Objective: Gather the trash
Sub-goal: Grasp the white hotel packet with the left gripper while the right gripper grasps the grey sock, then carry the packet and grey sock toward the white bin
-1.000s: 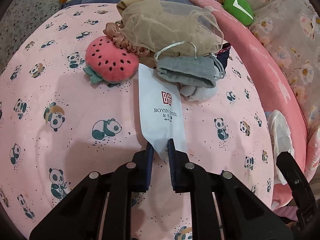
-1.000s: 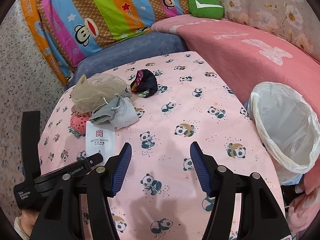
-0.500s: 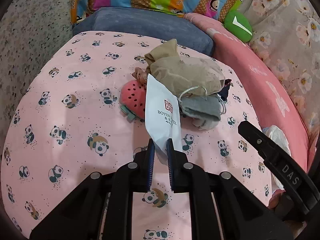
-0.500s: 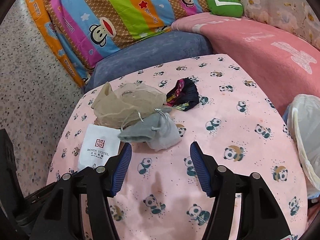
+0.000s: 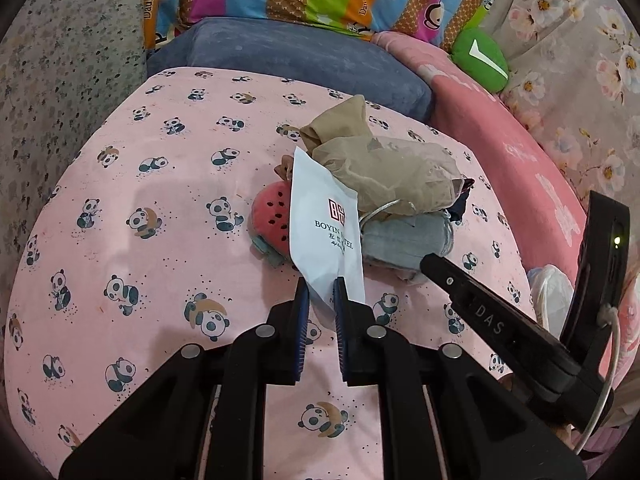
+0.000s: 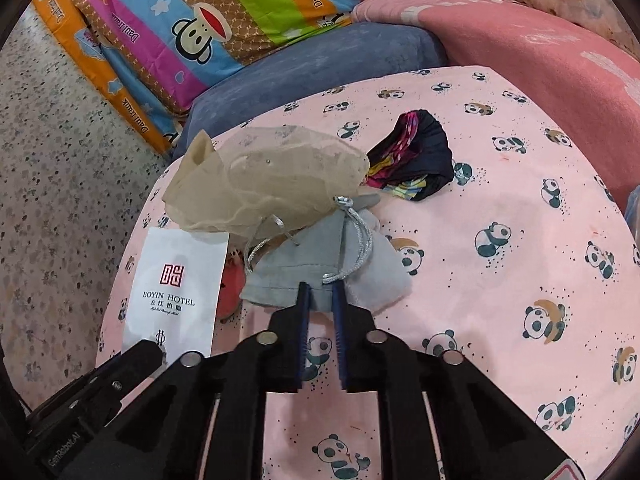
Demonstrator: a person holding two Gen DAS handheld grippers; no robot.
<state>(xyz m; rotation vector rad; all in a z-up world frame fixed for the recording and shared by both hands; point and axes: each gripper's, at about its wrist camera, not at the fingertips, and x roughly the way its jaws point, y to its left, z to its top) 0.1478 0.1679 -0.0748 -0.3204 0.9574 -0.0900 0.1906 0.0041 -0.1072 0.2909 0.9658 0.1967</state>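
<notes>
Since a second ago your right claw (image 6: 320,294) has swung over to the grey pouch (image 6: 320,276) on the bed (image 6: 500,220) and clenched on its near edge. Your left claw (image 5: 320,292) grips the white packet (image 5: 320,220), lifted above the sheet.

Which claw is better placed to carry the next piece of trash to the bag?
Left, probably. The left claw is shut on the white hotel packet, lifted off the pink sheet. The right claw has only just pinched the grey pouch, which lies in the pile.
</notes>
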